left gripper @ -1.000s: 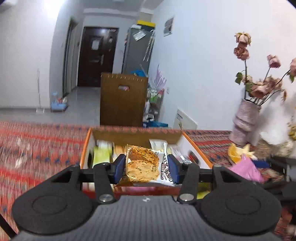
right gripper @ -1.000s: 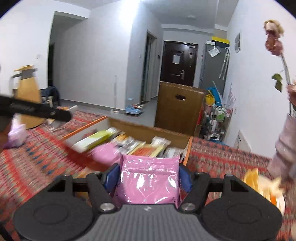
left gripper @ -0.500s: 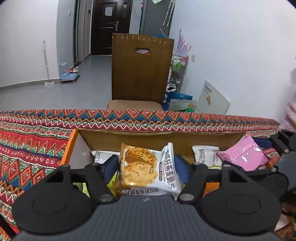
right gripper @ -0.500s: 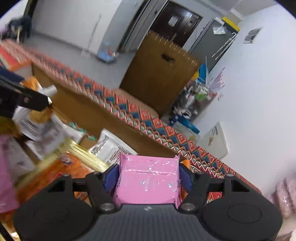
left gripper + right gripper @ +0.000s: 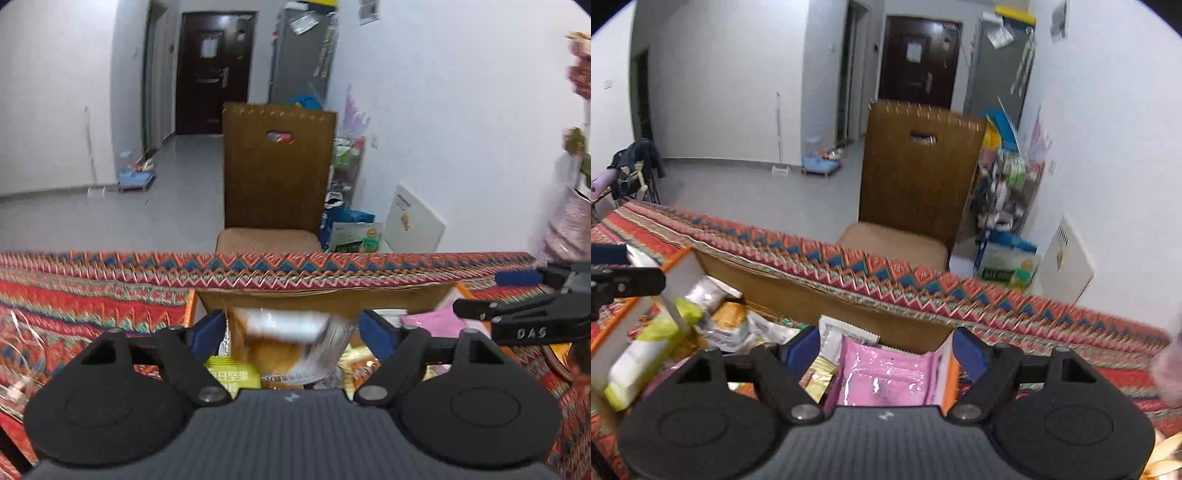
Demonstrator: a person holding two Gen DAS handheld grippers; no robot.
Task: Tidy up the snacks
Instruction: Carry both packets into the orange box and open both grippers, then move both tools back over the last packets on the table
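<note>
Over the cardboard box (image 5: pixel 325 299), left gripper (image 5: pixel 293 332) spread wide, biscuit packet (image 5: pixel 284 350) loose between; right gripper (image 5: pixel 886 350) released too, pink packet (image 5: pixel 886 376) at six o'clock.

I worked in lived-in home: dark entry door (image 5: pixel 215 72) down hallway, fridge (image 5: pixel 301 55) with papers stuck on, wooden chair (image 5: pixel 277 173), patterned tablecloth (image 5: pixel 92 291) under me.
</note>
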